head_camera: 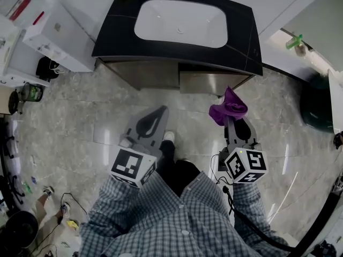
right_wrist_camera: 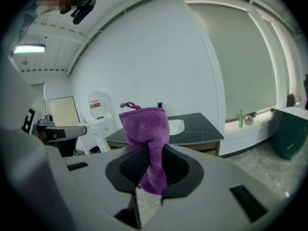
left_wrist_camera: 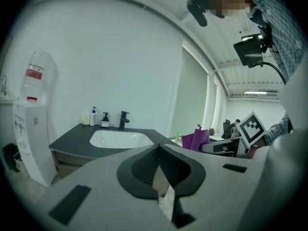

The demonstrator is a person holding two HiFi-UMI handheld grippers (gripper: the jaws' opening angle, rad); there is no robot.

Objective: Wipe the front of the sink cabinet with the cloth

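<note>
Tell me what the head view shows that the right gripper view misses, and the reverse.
Only the head view: the person's shoe and floor cables. Only the right gripper view: a ceiling light and the window blind. Both: the purple cloth clamped in the right hand-held gripper, and the sink.

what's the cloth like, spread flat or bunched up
Bunched up: the purple cloth stands crumpled, pinched in the jaws of the right gripper.

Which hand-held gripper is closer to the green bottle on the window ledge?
Right. The right hand-held gripper, shut on the purple cloth, is below and left of the green bottle. The left hand-held gripper sits farther left, shut and empty.
</note>
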